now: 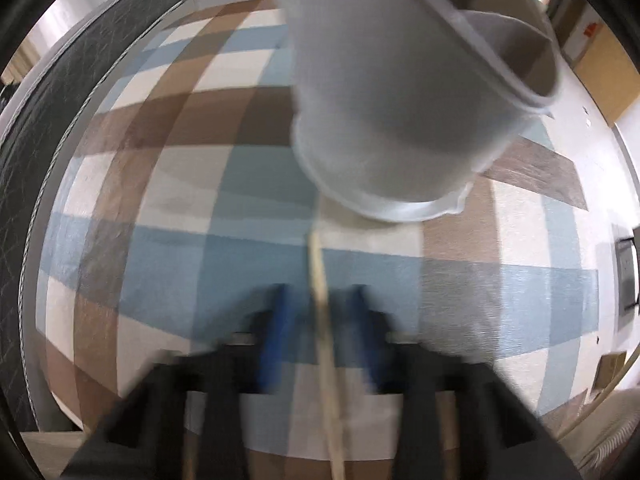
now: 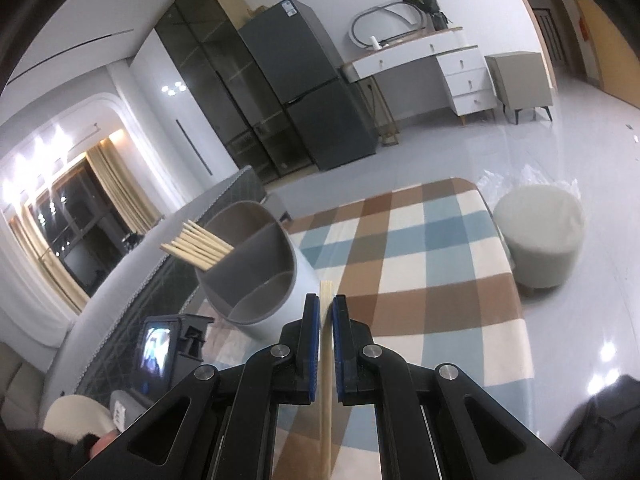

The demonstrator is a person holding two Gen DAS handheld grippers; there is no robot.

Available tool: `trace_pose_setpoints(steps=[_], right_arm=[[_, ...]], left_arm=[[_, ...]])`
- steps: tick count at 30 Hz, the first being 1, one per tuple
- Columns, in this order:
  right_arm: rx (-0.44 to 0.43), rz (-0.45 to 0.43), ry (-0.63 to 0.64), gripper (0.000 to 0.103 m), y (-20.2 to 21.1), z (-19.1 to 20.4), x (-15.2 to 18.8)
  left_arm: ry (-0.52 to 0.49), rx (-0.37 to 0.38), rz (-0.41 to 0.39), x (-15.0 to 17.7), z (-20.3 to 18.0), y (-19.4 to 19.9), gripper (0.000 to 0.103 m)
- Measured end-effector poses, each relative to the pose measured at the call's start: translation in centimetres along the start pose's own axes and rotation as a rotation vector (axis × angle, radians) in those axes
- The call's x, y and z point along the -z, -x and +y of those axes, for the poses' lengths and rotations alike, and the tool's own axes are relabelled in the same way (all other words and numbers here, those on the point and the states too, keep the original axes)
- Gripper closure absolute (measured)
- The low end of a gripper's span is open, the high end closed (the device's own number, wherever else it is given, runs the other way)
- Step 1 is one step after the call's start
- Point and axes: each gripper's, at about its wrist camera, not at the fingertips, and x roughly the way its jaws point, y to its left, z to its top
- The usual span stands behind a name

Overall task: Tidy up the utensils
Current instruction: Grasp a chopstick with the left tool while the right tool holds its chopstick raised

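A grey divided utensil holder (image 2: 256,272) stands on the checked tablecloth (image 2: 420,248), with several wooden chopsticks (image 2: 198,246) leaning out of its far compartment. My right gripper (image 2: 325,300) is shut on one chopstick (image 2: 325,344), just right of the holder and above the cloth. In the left wrist view the picture is smeared. My left gripper (image 1: 320,300) points down at the cloth (image 1: 180,208), with a chopstick (image 1: 318,264) running between its blue pads (image 1: 276,320). The stick's far end reaches the foot of the holder (image 1: 400,100), which fills the upper half of that view.
The left tool's body (image 2: 176,344) and a gloved hand (image 2: 76,420) show at lower left. A dark mattress edge (image 1: 36,140) borders the table's left side. A round stool (image 2: 540,232), a grey fridge (image 2: 304,80) and a white dresser (image 2: 432,64) stand on the floor beyond.
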Motion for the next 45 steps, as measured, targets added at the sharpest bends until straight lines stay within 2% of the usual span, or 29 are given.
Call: trace_pose_setpoints(steps=[3, 6, 13, 19, 23, 30, 45], right_arm=[[-0.01, -0.009, 0.0, 0.097, 0.2, 0.0, -0.1], [-0.007, -0.021, 0.025, 0.097, 0.7, 0.6, -0.1], [0.004, -0.056, 0.094, 0.097, 1.7, 2.3, 0.5], [0.031, -0.072, 0.152, 0.097, 2.4, 3.8, 1.2], [0.038, -0.074, 0.17, 0.097, 2.7, 4.7, 1.5], [0.05, -0.078, 0.191, 0.097, 3.1, 5.5, 1.9], [0.082, -0.089, 0.18, 0.097, 3.6, 5.1, 1.8]], left_arm=[[0.0, 0.029, -0.013, -0.1, -0.2, 0.0, 0.101], [0.059, 0.068, -0.049, 0.0, 0.6, 0.9, 0.101], [0.146, 0.158, -0.298, 1.0, 2.2, 8.3, 0.101], [0.164, 0.227, -0.414, 2.3, 2.0, 11.6, 0.102], [0.152, 0.265, -0.432, 2.2, 2.2, 11.9, 0.102], [0.121, 0.289, -0.434, 2.2, 2.4, 12.7, 0.102], [0.053, 0.294, -0.452, 2.9, 1.6, 14.8, 0.103]])
